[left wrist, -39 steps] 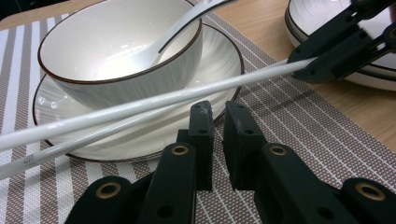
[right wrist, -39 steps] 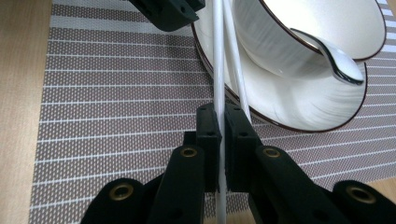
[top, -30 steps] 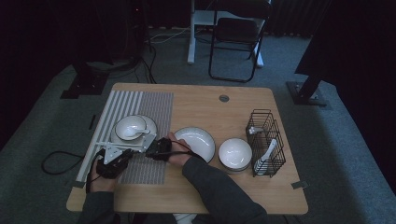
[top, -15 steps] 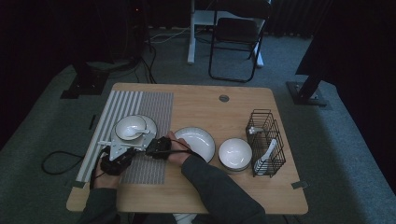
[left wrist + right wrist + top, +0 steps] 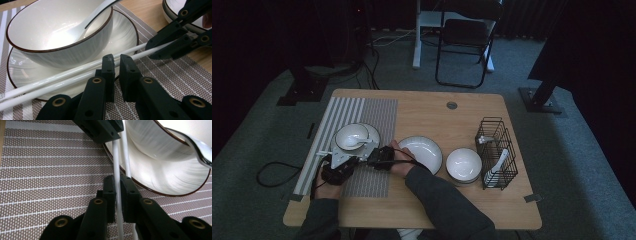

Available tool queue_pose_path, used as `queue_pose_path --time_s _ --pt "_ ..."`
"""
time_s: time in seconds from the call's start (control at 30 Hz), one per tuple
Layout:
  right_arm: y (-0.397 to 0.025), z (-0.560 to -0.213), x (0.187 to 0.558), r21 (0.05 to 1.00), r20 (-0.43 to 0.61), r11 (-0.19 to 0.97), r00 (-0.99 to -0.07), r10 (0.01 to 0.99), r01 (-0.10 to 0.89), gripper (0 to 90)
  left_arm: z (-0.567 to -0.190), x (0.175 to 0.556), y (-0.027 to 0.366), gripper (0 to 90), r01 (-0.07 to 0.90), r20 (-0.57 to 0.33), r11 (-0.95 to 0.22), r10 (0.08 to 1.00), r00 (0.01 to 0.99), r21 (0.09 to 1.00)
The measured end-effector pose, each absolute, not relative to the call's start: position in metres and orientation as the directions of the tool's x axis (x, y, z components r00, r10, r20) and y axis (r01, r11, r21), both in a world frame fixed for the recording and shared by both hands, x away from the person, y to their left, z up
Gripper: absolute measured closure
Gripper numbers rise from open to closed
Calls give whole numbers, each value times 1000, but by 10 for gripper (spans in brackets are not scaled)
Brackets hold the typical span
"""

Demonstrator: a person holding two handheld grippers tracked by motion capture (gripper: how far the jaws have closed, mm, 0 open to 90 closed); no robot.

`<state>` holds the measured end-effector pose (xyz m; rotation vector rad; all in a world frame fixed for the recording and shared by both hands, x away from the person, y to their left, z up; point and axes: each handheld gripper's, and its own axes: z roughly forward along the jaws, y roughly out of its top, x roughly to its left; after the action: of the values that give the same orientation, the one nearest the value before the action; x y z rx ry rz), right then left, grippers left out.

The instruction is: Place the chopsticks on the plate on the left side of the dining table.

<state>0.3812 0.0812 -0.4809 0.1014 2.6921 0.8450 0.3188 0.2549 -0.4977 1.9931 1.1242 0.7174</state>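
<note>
White chopsticks [image 5: 75,75] lie level — both grippers' jaws clamp them crosswise.

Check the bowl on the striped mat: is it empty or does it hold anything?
Not empty: the bowl holds a white spoon, its handle leaning over the rim. No food or liquid shows inside. The bowl stands upright on a plate.

Both grippers w/ the white chopsticks [image 5: 75,75] have shifted a bit farther, toward the bowl [image 5: 351,136]. Left gripper [image 5: 343,162] and right gripper [image 5: 374,156] now sit closer together.
</note>
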Motion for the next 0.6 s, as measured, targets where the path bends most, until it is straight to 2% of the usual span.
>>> queue_pose_path --time_s 0.37,0.6 --pt "67 -470 377 592 -281 806 -942 182 -21 786 -499 321 255 835 478 109 -346 883 456 807" --pt "49 -464 378 607 -293 795 -933 209 -12 705 -499 321 256 836 479 111 -343 887 449 808"
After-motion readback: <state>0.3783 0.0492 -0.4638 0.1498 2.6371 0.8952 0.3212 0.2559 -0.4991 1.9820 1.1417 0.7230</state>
